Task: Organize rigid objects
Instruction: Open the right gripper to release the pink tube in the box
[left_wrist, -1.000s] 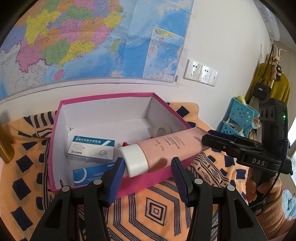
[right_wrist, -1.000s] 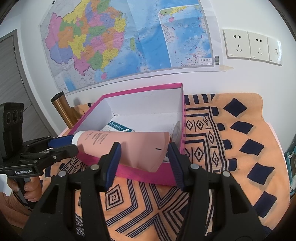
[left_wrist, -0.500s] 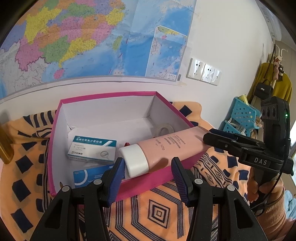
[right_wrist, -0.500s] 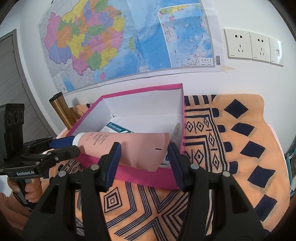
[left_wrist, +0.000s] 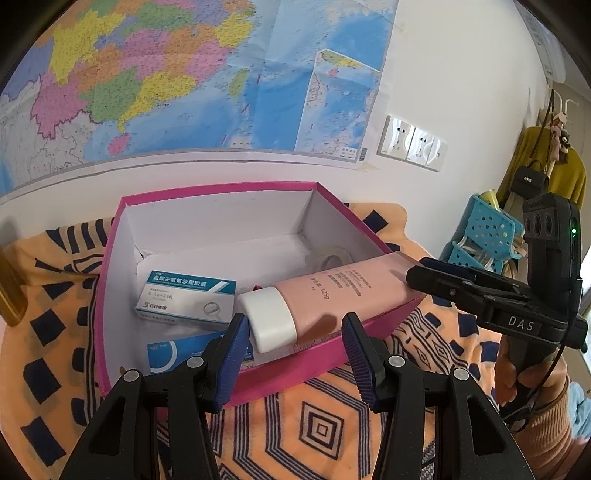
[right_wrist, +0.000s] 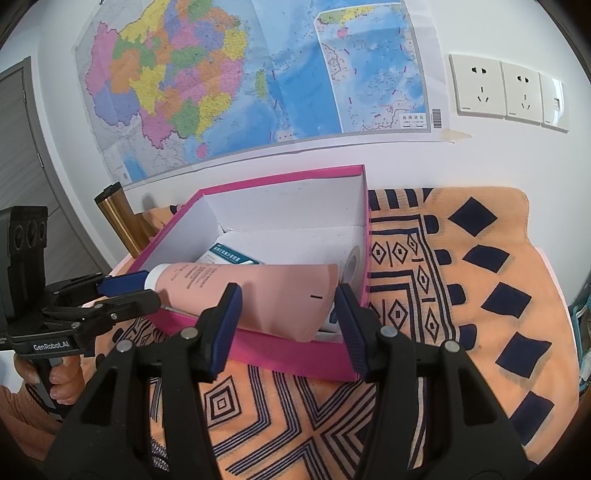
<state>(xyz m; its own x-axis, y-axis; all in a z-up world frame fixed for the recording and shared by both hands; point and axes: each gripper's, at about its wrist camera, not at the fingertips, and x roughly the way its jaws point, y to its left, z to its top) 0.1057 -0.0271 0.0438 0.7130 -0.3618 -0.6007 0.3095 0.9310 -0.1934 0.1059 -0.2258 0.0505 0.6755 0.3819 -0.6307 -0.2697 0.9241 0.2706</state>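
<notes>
While both grippers gape wide and hold nothing, the left gripper (left_wrist: 293, 345) frames the cap of the tube (left_wrist: 325, 299), the right gripper (right_wrist: 288, 317) its tail; it lies across the box (left_wrist: 314, 363), beside a carton (left_wrist: 186, 295).

Pink tube (left_wrist: 325, 295) (white-capped) spans box rim (left_wrist: 369, 236) — tilted.

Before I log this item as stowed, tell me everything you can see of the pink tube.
The pink squeeze tube with a white cap looks like soft matte plastic with dark print, including "125g". It lies slanted across the open magenta cardboard box: the cap end dips inside, beside the white-and-blue medicine carton, while its flat crimped tail rests on the box's rim and sticks out over it. Both claws are open, and neither grips it.
</notes>
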